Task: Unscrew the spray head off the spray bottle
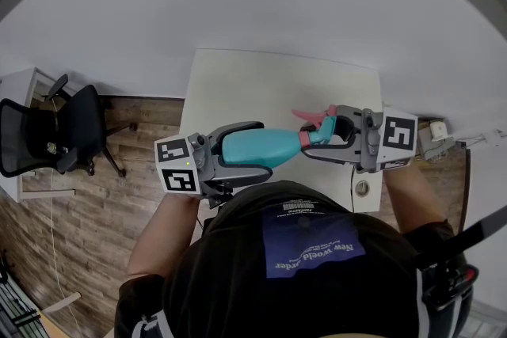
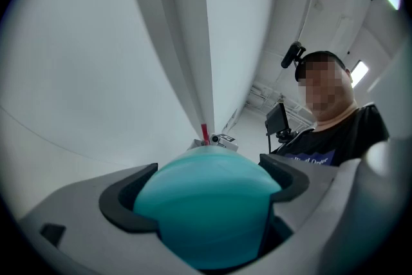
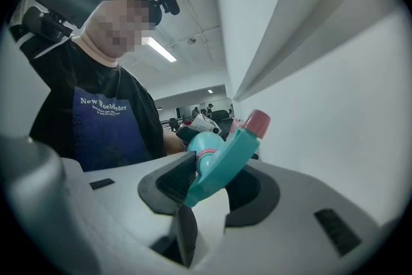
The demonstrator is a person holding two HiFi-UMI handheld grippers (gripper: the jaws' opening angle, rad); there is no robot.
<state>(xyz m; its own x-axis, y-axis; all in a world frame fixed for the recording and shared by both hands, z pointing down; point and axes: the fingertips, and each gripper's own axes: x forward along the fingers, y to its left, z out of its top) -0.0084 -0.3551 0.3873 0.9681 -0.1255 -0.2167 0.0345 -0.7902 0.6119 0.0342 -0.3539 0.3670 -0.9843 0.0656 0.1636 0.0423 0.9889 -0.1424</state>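
Bright, even, diffuse light fills all three views; a ceiling strip light (image 3: 161, 50) glows in the right gripper view. The white table (image 1: 238, 83) nearly washes out, and shadows are soft. Fisheye bending and dark vignetting ring each frame. Up close, the spray bottle (image 2: 209, 203) looks soft-focused.

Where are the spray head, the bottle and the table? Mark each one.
spray head (image 3: 222, 160): right gripper view, its teal stem.
bottle (image 1: 261, 146): head view, middle of its teal body.
table (image 1: 269, 83): head view, bare white top.
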